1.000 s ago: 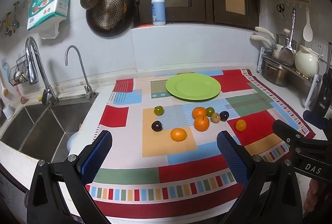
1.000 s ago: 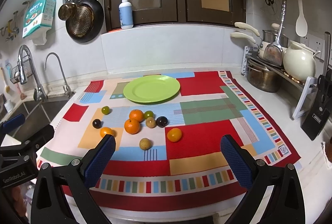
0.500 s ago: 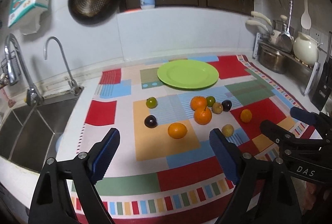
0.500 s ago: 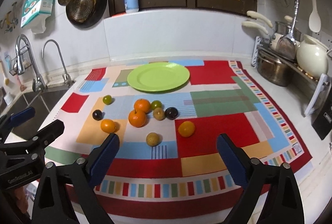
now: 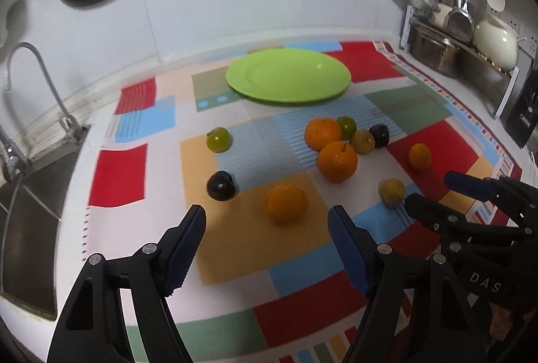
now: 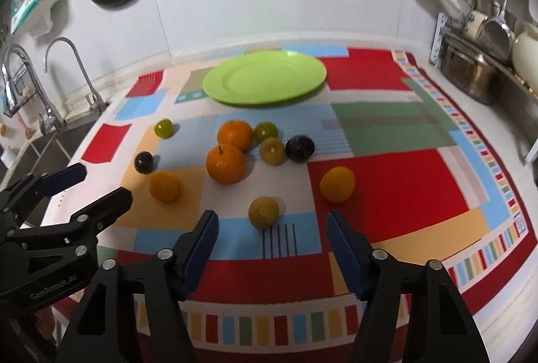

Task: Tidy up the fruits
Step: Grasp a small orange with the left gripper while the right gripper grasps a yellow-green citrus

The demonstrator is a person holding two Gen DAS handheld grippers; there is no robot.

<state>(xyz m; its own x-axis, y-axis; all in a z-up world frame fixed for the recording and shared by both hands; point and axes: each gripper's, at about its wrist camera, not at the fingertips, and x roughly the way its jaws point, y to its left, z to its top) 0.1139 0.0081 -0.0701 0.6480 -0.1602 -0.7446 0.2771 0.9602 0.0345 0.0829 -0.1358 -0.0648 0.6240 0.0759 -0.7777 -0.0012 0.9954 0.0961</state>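
Both grippers approaching the fruit, nothing picked yet. Landmark: green plate (image 5: 288, 79), unloaded, at the far side of the patchwork mat (image 5: 127, 168).

Left gripper (image 5: 267, 228): jaws spread wide, holding nothing, lined up on the small orange (image 5: 285, 203) lying well in front of the plate, toward its left edge. Right gripper (image 6: 272, 233): jaws likewise wide apart and unloaded, centred on the yellow-green fruit (image 6: 263, 211), the fruit farthest from the plate on the camera side.

Rest of the fruit between those two and the plate: two big oranges (image 6: 225, 163) touching each other, with a green fruit, an olive one and a dark plum (image 6: 300, 148) clustered just beside them. A loose green fruit (image 5: 218, 139) and another dark plum (image 5: 220, 185) sit off the plate's left side, another small orange (image 6: 337, 184) off its right side.

To do the step well, judging from this: drop each gripper so the pads straddle the fruit at its widest part, close gently since round fruit can squirt out or roll. Grippers are near each other, so stagger the moves to the plate. Set fruit down inside the plate rim, not on the edge
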